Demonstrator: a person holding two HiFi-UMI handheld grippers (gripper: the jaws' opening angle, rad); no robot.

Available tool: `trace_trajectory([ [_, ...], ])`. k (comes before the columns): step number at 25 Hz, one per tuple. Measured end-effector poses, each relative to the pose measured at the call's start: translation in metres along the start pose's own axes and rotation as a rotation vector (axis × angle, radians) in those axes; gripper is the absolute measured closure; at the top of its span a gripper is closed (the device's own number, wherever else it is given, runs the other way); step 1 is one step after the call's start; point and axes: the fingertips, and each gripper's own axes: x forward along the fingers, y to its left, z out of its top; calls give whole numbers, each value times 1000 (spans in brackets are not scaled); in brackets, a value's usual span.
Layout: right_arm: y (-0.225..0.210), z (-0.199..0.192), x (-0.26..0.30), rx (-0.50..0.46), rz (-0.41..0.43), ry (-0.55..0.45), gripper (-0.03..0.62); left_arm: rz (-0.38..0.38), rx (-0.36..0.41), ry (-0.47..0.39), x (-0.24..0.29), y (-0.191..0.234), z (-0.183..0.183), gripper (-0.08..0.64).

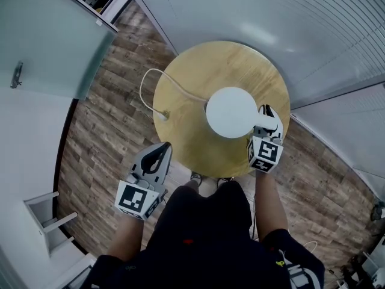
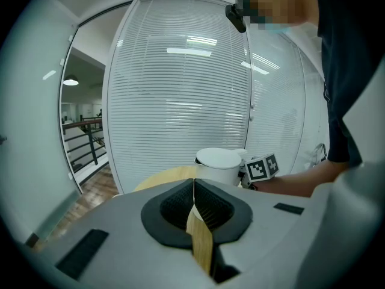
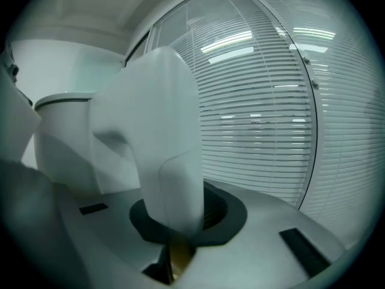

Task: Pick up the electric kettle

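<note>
Two claws out, one per hand. Right forearm (image 1: pixel 271 197) stretched up from the lower middle of the head view to the right rim of the round tabletop (image 1: pixel 180 71), marker cube (image 1: pixel 264 153) facing up, aimed at the right side of the electric kettle (image 1: pixel 231 112). Right claw (image 1: pixel 268 116) clamped on the kettle's white handle (image 3: pixel 171 155) — in the right gripper view, handle rising straight out from between the dark pads and filling the middle of the frame, kettle body to the left. Nothing else in that grip.

Left forearm (image 1: pixel 126 239) angled up from the lower left of the head view, stopped short of the tabletop's edge, over the wooden floor (image 1: pixel 96 155). Left claw (image 1: pixel 160 152) aimed toward the tabletop, jaws pressed together along a thin seam in the left gripper view, empty — well apart from the kettle.

Kettle upright at centre-right of the tabletop, round white lid up. White cord (image 1: pixel 180 89) running from it toward the left rim, looping past the edge, plug (image 1: pixel 163 114) lying on the wood near that rim. Kettle also visible right of centre in the left gripper view, marker cube just beside it, slatted blinds (image 2: pixel 180 89) behind.
</note>
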Motion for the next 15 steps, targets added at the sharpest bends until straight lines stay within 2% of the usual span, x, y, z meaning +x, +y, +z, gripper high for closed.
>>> trace_trajectory([
  [5, 3, 15, 6, 3, -29, 5, 537, 6, -7, -7, -6, 2, 0, 537],
  [10, -1, 33, 7, 55, -36, 13, 538, 14, -10, -22, -11, 5, 4, 537],
  [15, 9, 63, -5, 22, -22, 15, 537, 5, -14, -60, -20, 12, 12, 537],
])
